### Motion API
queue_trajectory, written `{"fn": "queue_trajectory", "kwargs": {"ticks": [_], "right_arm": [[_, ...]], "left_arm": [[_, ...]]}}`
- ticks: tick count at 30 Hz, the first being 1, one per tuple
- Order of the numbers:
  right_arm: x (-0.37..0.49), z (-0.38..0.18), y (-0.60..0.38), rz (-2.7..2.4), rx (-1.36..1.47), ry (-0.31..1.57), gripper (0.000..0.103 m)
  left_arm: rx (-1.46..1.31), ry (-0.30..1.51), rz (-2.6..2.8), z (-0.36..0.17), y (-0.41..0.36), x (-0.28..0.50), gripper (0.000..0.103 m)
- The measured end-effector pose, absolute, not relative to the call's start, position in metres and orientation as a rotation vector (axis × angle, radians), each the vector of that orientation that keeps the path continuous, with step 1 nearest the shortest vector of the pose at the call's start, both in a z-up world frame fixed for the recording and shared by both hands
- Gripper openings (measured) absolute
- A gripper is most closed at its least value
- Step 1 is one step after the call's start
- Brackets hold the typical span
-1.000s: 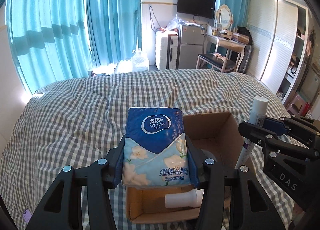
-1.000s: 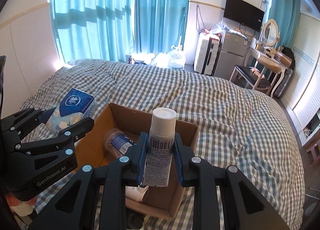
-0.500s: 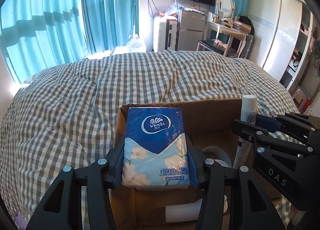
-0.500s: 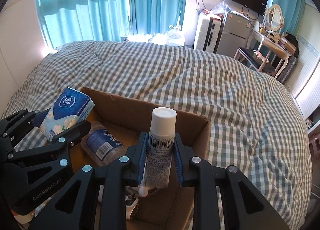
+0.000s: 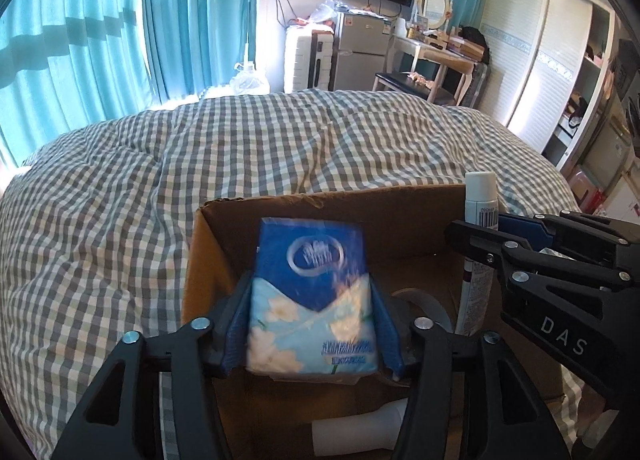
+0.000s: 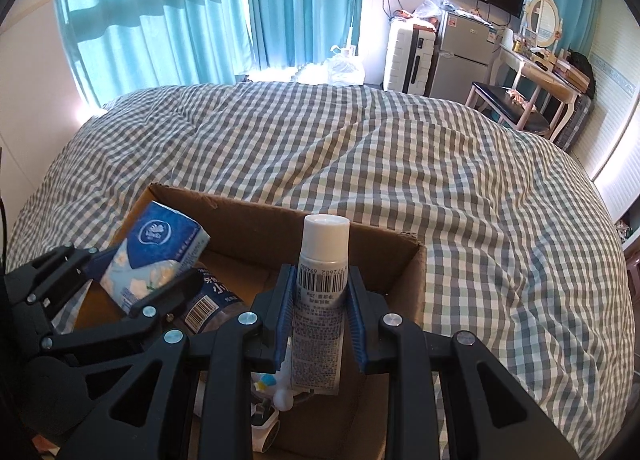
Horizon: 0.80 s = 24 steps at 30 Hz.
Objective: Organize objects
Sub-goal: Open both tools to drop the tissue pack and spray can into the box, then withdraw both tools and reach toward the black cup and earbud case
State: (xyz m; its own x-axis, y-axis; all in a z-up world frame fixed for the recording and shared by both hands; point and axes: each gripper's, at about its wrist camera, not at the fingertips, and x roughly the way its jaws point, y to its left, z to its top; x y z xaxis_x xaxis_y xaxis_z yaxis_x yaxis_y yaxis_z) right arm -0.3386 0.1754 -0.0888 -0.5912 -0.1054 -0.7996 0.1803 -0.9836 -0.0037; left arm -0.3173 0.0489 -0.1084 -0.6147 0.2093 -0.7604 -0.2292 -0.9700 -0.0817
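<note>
Left gripper [image 5: 312, 324] fingers [image 5: 236, 320] clamped on both sides of Vinda tissue pack [image 5: 312, 292], blue w/ white flowers, held upright, slightly motion-blurred in left wrist view. Right gripper [image 6: 320, 316] fingers [image 6: 282, 316] closed on white-capped tube [image 6: 320, 292], cap up, barcode facing cam. Both items held over open cardboard box [image 6: 256, 216]; tissue pack at box's left side, tube toward right wall. In box, beneath: plastic bottle w/ blue label [image 6: 208, 300] lying down, white cylinder [image 5: 356, 432] near front edge, small white items under tube, too hidden to name. Box sitting on bed w/ grey-white checked duvet [image 6: 400, 148]. Beyond bed: teal curtains [image 6: 160, 12], white suitcase [image 6: 408, 56], small fridge [image 6: 464, 56].
</note>
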Motion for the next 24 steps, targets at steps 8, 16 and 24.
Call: {"fn": "queue_trajectory", "kwargs": {"ticks": [8, 16, 24], "right_arm": [[-0.33, -0.059, 0.185, -2.706, 1.245, 0.037, 0.059], [-0.3, -0.004, 0.189, -2.777, 1.122, 0.015, 0.07], [-0.232, 0.075, 0.187, -2.854, 0.933, 0.063, 0.083]], "left_arm": [[-1.178, 0.048, 2.686, -0.09, 0.047, -0.309, 0.094], [-1.096, 0.067, 2.741, -0.042, 0.046, -0.278, 0.095], [-0.939, 0.056, 2.818, 0.031, 0.033, -0.218, 0.101]]}}
